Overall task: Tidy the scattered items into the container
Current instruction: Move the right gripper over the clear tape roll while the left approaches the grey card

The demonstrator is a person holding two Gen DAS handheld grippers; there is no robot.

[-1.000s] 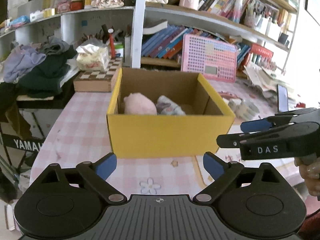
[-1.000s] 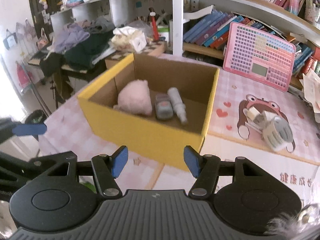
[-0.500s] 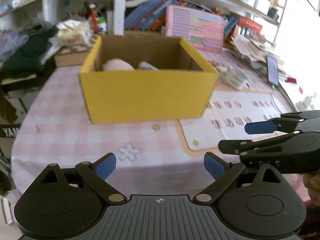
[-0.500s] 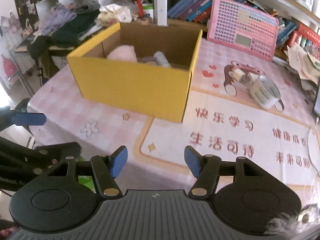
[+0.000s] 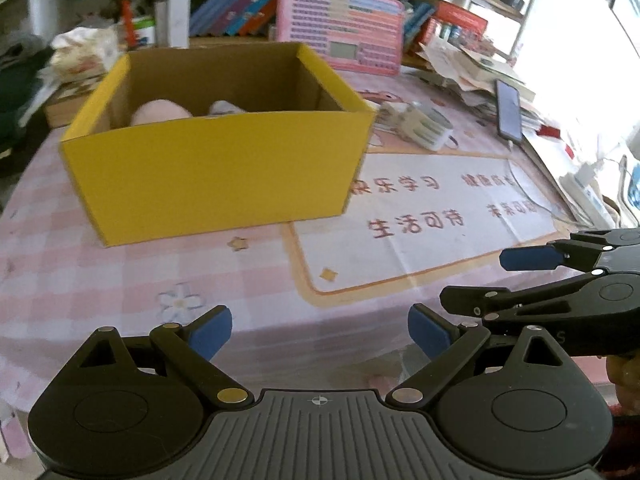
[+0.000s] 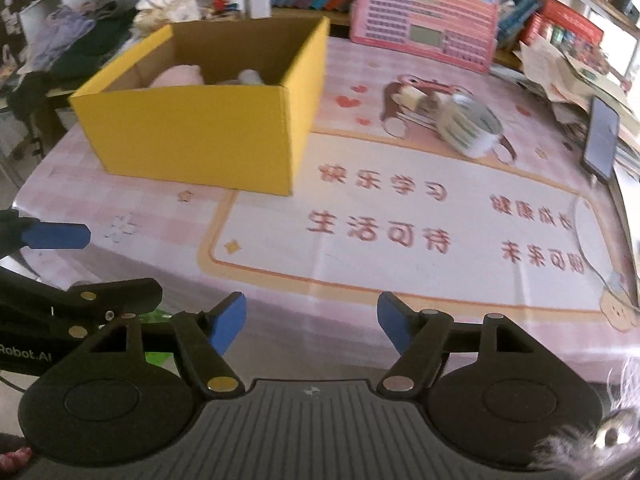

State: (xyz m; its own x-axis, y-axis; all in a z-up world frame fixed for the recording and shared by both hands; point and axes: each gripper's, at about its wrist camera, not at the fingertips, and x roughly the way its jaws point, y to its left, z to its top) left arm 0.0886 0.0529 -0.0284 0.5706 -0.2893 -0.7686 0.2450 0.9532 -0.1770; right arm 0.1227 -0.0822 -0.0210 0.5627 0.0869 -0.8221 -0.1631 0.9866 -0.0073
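Note:
The yellow cardboard box (image 5: 216,172) (image 6: 200,128) stands on the pink checked tablecloth. Inside it lie a pink plush (image 5: 160,110) (image 6: 176,76) and a pale object (image 6: 250,76), mostly hidden by the box wall. Right of the box, a striped mug (image 6: 468,128) (image 5: 430,126) lies on its side beside a small white block (image 6: 408,98). My left gripper (image 5: 319,334) (image 6: 116,264) hangs open and empty over the table's near edge. My right gripper (image 6: 311,322) (image 5: 480,278) is beside it; its jaws are opening with nothing between them.
A white mat with red characters (image 6: 400,220) covers the near right of the table. A phone (image 6: 600,136) and loose papers (image 5: 472,68) lie at the far right. A pink toy board (image 6: 424,36) leans against bookshelves behind; a pile of clothes (image 6: 72,40) sits far left.
Both grippers have drawn back from the box and tipped downward, so the box now sits farther off and more of the table shows. The right gripper's jaws have widened.

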